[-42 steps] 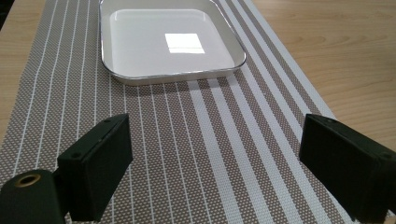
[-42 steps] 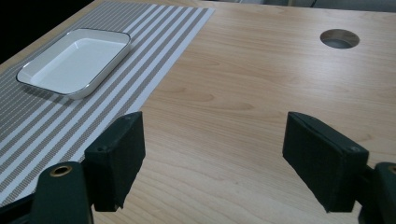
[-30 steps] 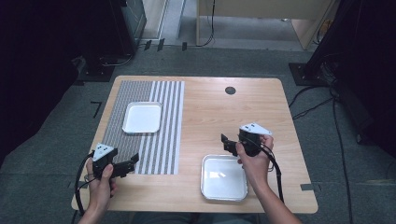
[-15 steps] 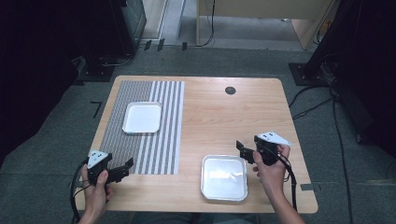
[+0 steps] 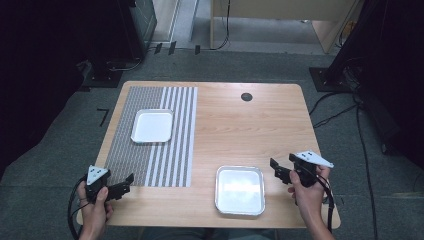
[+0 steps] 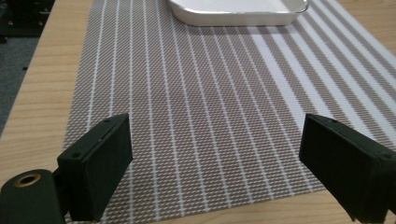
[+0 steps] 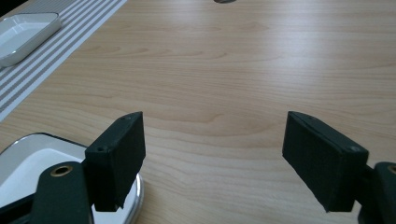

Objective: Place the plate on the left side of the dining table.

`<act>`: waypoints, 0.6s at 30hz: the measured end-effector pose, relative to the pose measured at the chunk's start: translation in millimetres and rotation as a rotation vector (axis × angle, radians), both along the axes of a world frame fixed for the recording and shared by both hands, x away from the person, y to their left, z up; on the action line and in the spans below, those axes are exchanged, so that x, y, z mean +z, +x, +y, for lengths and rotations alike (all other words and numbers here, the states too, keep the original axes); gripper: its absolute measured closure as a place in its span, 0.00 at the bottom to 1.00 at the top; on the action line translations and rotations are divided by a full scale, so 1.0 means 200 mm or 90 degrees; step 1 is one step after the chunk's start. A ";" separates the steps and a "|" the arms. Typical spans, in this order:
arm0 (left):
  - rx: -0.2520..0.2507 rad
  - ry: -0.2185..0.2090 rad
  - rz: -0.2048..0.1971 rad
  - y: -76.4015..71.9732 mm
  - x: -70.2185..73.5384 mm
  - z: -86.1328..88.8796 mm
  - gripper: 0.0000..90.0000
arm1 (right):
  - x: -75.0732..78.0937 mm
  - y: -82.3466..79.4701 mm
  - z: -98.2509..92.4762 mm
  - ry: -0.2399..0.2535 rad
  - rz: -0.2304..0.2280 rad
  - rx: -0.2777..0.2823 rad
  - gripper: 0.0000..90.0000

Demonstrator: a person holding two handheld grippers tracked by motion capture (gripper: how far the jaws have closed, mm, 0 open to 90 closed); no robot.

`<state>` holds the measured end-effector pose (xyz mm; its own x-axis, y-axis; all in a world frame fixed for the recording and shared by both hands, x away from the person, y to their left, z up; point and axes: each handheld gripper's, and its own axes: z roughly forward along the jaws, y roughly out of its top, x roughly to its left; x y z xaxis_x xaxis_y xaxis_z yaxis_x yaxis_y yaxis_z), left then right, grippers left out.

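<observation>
A white tray (image 5: pixel 153 125) rests on the striped placemat (image 5: pixel 165 160) at the table's left; its near edge, the white tray (image 6: pixel 236 11), shows at the top of the left gripper view. A silver tray (image 5: pixel 239 190) lies empty near the front edge, and its corner, the silver tray (image 7: pixel 28 154), appears at the lower left of the right gripper view. My left gripper (image 5: pixel 128 183) is open at the front left over the mat's near edge, jaws wide apart (image 6: pixel 215 163). My right gripper (image 5: pixel 277 171) is open just right of the silver tray, holding nothing (image 7: pixel 212 154).
The wooden table (image 5: pixel 240 130) has a round cable hole (image 5: pixel 246 96) near its far edge. Dark floor with cables (image 5: pixel 335 107) and equipment stands surrounds the table. Bare wood lies between the mat and the right edge.
Both hands have drawn back toward the table's front. The right gripper moved right, off the silver tray to its side. The left gripper slid toward the front left corner.
</observation>
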<state>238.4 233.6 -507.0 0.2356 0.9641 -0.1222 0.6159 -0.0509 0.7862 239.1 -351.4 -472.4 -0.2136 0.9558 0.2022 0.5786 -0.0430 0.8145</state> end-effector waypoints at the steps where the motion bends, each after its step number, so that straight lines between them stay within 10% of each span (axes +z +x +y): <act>1: 0.000 0.000 0.000 0.00 0.00 0.00 0.10 | 0.00 0.00 0.00 0.000 0.000 0.000 0.24; 18: 0.018 0.046 0.014 -0.02 -0.02 0.11 0.10 | -0.14 -0.16 -0.31 -0.005 0.025 -0.064 0.24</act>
